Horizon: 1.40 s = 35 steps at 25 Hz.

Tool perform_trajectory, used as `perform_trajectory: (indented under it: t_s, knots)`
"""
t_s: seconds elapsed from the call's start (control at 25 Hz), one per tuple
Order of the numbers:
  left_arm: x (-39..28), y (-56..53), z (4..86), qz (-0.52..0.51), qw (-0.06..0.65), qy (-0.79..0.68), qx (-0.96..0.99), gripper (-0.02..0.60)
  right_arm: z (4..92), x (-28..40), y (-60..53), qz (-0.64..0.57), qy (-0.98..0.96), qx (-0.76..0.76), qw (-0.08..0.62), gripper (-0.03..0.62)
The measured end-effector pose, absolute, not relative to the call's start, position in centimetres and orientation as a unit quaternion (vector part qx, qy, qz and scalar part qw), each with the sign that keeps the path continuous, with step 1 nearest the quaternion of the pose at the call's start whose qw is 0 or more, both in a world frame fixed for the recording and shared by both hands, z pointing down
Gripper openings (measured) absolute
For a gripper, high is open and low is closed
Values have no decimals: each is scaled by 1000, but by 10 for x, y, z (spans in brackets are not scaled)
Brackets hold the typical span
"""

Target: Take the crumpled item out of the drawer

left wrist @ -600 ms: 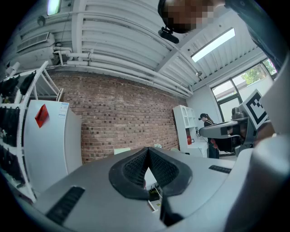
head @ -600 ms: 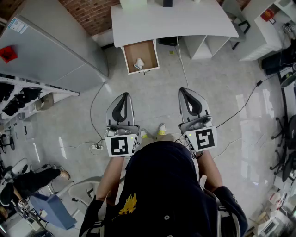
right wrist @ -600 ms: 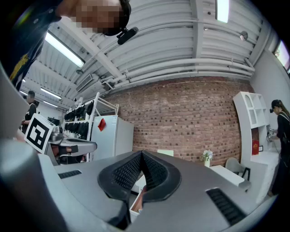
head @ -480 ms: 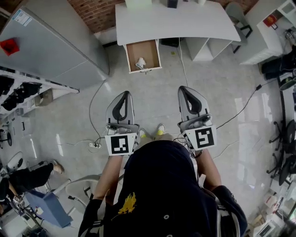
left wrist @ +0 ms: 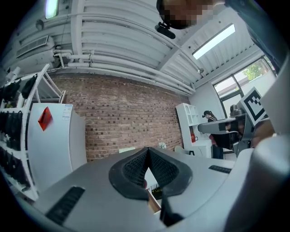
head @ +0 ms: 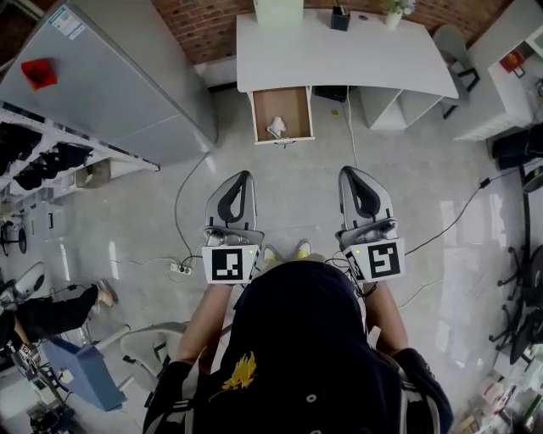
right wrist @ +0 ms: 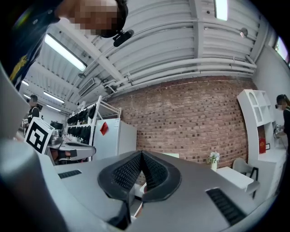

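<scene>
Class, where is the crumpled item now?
Head view, upper centre: the crumpled item lies inside the open drawer, near its front edge, below the white desk.

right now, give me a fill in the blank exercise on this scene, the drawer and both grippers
1. The drawer under the white desk stands ___.
2. The crumpled item lies ___ the drawer, not on the floor.
3. The left gripper and the right gripper both have their jaws ___, with nothing held.
4. The wall behind the desk is made of ___.

Missing words: open; inside; shut; brick
</scene>
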<state>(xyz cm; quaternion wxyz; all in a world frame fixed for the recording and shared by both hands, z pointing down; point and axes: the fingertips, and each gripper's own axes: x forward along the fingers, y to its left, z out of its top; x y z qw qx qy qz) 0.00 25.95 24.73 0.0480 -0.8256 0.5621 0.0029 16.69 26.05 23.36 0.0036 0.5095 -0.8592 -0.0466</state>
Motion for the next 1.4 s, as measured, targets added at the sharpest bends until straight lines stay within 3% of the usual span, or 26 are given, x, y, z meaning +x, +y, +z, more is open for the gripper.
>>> perform_trajectory:
  t_s: [0.44, 0.84, 1.28, 1.4]
  knots:
    - [29, 229, 244, -1, 50, 568, -821, 17, 236, 202, 221, -44, -860, 508, -12, 27]
    - [4, 227, 262, -30, 32, 601, -798, 17, 246, 186, 197, -36, -882, 470, -16, 49]
    - [-48, 164, 301, -42, 40, 592, -804, 17, 258, 136, 137, -47, -889, 455, 12, 316]
    - [-66, 130, 303, -37, 47, 586, -808, 17, 255, 121, 110, -47, -885, 463, 13, 349]
